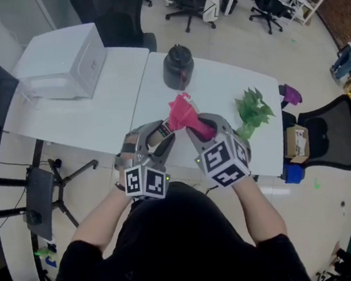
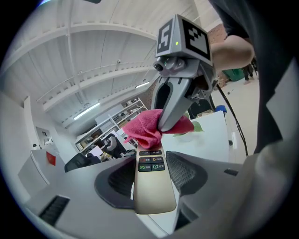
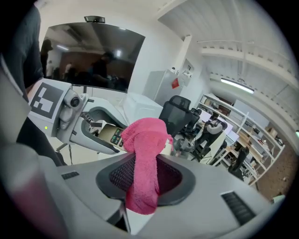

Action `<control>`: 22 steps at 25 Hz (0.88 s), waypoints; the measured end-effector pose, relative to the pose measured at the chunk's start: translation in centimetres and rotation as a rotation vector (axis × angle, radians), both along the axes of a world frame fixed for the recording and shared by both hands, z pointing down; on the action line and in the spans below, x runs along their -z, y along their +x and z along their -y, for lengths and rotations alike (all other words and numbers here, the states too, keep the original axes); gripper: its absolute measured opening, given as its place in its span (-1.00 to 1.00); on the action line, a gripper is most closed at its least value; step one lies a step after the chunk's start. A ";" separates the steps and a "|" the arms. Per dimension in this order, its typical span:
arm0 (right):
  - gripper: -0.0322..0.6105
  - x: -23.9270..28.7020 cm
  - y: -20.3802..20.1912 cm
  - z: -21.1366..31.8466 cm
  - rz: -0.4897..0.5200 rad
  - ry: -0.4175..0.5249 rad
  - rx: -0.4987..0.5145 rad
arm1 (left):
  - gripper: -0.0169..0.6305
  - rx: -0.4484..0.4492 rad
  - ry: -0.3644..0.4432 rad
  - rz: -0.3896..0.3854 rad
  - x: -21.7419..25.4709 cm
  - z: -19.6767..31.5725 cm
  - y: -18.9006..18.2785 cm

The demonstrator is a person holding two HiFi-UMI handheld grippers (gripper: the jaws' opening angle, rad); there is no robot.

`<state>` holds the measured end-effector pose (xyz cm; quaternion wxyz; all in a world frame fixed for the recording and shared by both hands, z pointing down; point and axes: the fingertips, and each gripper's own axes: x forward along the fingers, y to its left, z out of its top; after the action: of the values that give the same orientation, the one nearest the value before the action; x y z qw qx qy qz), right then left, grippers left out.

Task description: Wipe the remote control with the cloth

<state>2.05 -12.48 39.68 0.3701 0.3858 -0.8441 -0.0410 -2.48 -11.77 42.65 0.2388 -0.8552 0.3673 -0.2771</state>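
A person stands at a white tabletop (image 1: 97, 114) with a gripper in each hand, both raised above its near edge.

The left gripper (image 1: 156, 139) is clamped on the near end of a beige remote (image 2: 153, 182). The remote points away from it, buttons facing up. The right gripper (image 1: 207, 130) is closed on a pink cloth (image 3: 145, 163). A bunched fold sticks out past its jaws and a tail hangs behind them. The bunched end of the cloth lies on the far end of the remote, just above the buttons, so the wiping looks to be under way.

Risks, as a judgement: the remote is gripped at one end only, so pressing the cloth hard on the free end could lever it loose. It would then drop to the tabletop edge or the floor. The cloth is pinched along a narrow fold and could drag out of the jaws on a long stroke. A hard jaw tip, rather than cloth, could also scrape or press the buttons.

Containers: a dark lidded pot (image 1: 178, 67) stands further back on the tabletop, its contents hidden. A closed white box (image 1: 66, 61) sits at the far left. A small cardboard box (image 1: 296, 142) rests on a chair (image 1: 335, 128) at the right, and what is in it cannot be made out.
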 end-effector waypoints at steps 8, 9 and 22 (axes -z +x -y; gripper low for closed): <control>-0.53 2.1 4.1 1.8 0.117 0.024 -0.125 | -0.30 0.002 -0.051 -0.077 0.4 0.3 -0.2; -0.53 2.7 4.2 1.8 0.161 0.033 -0.129 | -0.30 0.005 -0.088 -0.127 0.6 0.4 -0.2; -0.53 0.8 0.7 -2.1 1.036 -0.293 -0.021 | -0.30 -0.214 -0.868 -1.336 5.1 3.1 -1.5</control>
<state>2.77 -10.40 38.91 -0.0446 0.3082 -0.9092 0.2764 -3.98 -14.87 37.56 -0.3598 -0.8873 0.2081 0.1997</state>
